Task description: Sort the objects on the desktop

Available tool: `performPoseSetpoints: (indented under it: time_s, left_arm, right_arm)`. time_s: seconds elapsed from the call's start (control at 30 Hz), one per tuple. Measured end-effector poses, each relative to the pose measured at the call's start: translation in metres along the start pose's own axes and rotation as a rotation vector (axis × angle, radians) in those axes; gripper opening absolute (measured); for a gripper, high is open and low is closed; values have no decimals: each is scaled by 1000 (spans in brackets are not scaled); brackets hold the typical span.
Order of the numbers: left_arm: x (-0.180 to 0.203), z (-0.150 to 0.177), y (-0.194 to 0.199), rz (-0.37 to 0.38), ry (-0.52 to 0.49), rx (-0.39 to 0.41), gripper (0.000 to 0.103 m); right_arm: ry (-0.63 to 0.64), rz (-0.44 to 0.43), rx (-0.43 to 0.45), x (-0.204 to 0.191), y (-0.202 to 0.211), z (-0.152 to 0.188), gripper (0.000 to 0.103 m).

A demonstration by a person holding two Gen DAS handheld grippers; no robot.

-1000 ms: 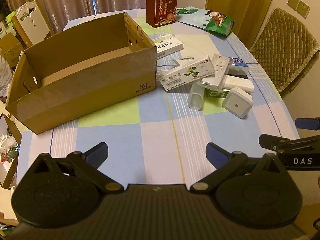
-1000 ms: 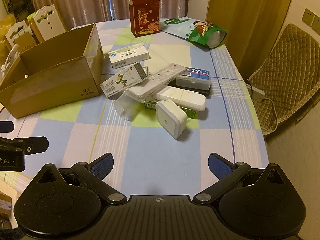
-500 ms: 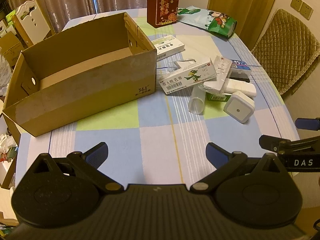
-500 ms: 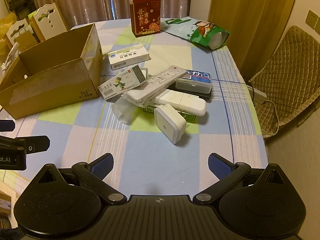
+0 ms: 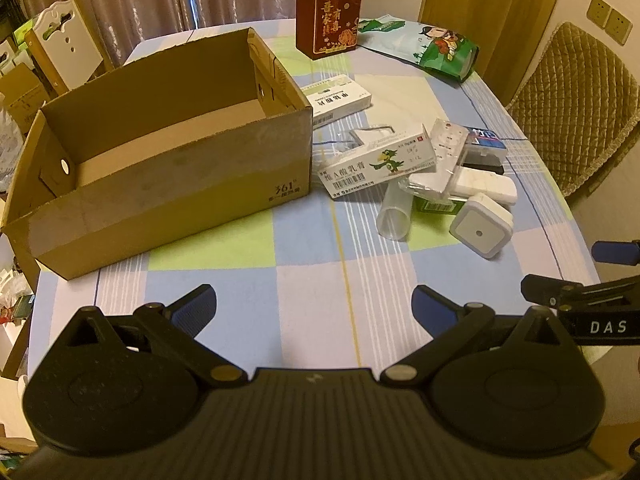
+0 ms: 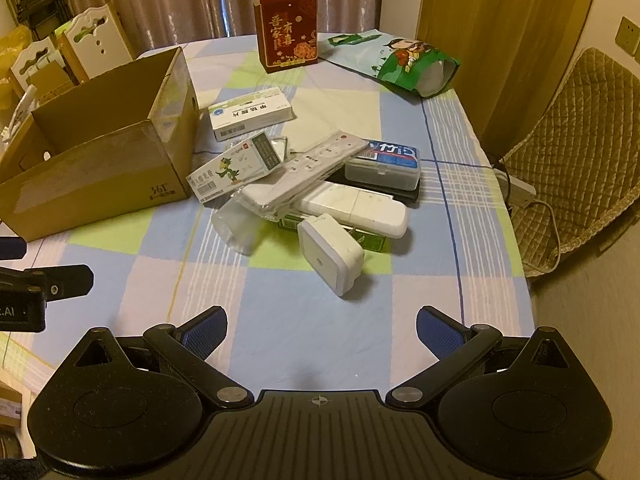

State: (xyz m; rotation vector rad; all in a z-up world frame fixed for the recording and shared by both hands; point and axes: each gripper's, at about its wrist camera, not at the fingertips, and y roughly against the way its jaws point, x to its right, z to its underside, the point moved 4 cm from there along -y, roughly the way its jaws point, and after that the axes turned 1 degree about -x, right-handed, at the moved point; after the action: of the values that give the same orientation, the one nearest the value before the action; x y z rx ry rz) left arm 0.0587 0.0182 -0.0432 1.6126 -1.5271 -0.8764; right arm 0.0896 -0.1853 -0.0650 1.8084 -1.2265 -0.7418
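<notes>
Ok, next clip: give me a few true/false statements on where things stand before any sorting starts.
1. The cardboard box has nothing visible inside. True.
2. The left gripper is shut on the square white plug. False: its jaws are wide open and hold nothing; the plug lies on the tablecloth.
3. The remote control lies on top of the pile. True.
4. The red carton lies flat beside the box. False: it stands upright at the far end of the table.
5. The right gripper is open and hold nothing. True.
</notes>
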Motion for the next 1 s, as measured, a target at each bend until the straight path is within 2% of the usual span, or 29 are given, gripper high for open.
performPoseSetpoints:
  time_s: [0.27, 0.5, 0.67, 0.8, 0.87, 0.9, 1.0]
  left_arm:
    - [-2, -10, -8, -14, -13, 14, 103]
    - [3, -18, -22, 35, -78, 27, 100]
    - [11, -22, -35, 45, -137, 26, 95]
    - [14, -24, -46, 53, -155, 10, 92]
    - [15, -25, -51, 58, -162, 1, 92]
    - [15, -25, -53, 57, -168, -2, 92]
    - [15, -26, -59, 52, -189, -8, 92]
  right_arm:
    - [-32, -32, 20, 16, -6, -7, 103]
    - [-83, -49, 10, 40, -16, -14, 103]
    - [-21, -79, 51, 50, -24, -15, 103]
    - [82, -131, 81, 53, -33, -14, 102]
    - [132, -175, 83, 53, -39, -15, 68]
    - [151, -202, 78, 53, -43, -15, 65]
    - [195, -238, 81, 55, -54, -19, 65]
